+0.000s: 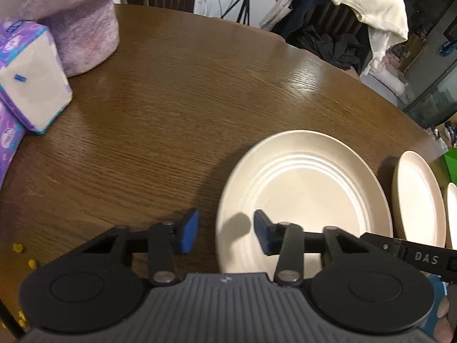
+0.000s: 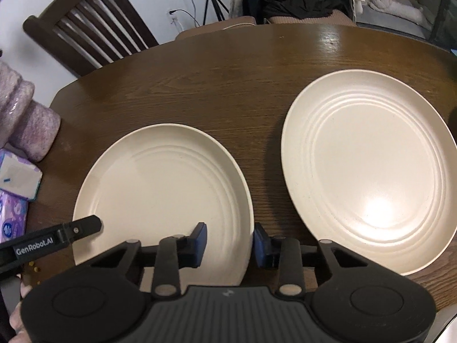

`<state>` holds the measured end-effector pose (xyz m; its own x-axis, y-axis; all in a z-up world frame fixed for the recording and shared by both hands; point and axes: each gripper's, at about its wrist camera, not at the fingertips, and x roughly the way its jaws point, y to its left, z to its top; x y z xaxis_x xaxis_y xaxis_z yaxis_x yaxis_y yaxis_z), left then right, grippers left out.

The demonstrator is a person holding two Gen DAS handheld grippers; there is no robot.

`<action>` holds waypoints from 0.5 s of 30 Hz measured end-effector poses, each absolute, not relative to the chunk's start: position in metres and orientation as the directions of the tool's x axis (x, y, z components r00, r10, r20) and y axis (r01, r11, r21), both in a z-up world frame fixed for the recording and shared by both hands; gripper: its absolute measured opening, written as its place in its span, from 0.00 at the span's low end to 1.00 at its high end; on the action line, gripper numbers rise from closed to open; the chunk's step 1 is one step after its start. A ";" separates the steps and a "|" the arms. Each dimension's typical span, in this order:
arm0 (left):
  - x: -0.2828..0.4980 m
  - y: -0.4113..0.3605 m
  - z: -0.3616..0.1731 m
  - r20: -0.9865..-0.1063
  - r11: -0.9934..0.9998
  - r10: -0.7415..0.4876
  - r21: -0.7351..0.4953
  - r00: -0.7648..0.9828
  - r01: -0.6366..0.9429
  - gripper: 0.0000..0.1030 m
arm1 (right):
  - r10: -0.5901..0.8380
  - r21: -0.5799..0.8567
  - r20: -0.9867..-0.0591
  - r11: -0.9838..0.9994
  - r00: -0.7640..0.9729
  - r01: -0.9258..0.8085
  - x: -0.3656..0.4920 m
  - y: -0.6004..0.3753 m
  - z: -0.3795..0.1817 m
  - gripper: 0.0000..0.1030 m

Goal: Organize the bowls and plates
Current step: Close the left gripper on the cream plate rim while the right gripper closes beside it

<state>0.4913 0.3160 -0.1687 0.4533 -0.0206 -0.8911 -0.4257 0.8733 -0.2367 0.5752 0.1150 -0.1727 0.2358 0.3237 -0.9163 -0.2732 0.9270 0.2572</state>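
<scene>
Two cream ribbed plates lie on the brown wooden table (image 2: 228, 85). In the right wrist view the left plate (image 2: 162, 188) is in front and the right plate (image 2: 368, 171) is beside it. My right gripper (image 2: 230, 243) is open, its jaws astride the left plate's near right rim. In the left wrist view my left gripper (image 1: 225, 233) is open astride the near left rim of that plate (image 1: 302, 194). The second plate (image 1: 420, 200) shows at the right, with a third pale rim (image 1: 452, 214) at the frame edge.
Purple tissue packs (image 1: 28, 74) and a lilac fluffy object (image 1: 80, 23) sit at the table's left. A dark wooden chair (image 2: 94, 28) stands behind the table. A chair draped with clothes (image 1: 342, 14) and a tripod (image 1: 242, 0) are beyond the far edge.
</scene>
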 end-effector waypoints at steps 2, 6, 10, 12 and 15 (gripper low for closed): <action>0.495 0.315 -0.169 -0.894 0.875 -0.029 -0.239 0.447 -0.420 0.27 | 0.324 0.260 -0.916 0.929 0.236 -0.265 0.576 0.116 -0.174 0.20; 0.497 0.315 -0.169 -0.898 0.873 -0.009 -0.222 0.441 -0.435 0.16 | 0.315 0.255 -0.918 0.934 0.242 -0.249 0.577 0.115 -0.175 0.14; 0.498 0.311 -0.167 -0.899 0.884 0.012 -0.194 0.437 -0.425 0.16 | 0.327 0.272 -0.911 0.934 0.252 -0.232 0.577 0.112 -0.176 0.12; 0.498 0.310 -0.166 -0.899 0.885 0.016 -0.190 0.437 -0.425 0.16 | 0.325 0.268 -0.910 0.935 0.259 -0.232 0.575 0.112 -0.176 0.12; 0.497 0.310 -0.167 -0.898 0.884 0.015 -0.194 0.440 -0.425 0.16 | 0.324 0.264 -0.908 0.935 0.268 -0.235 0.574 0.111 -0.175 0.12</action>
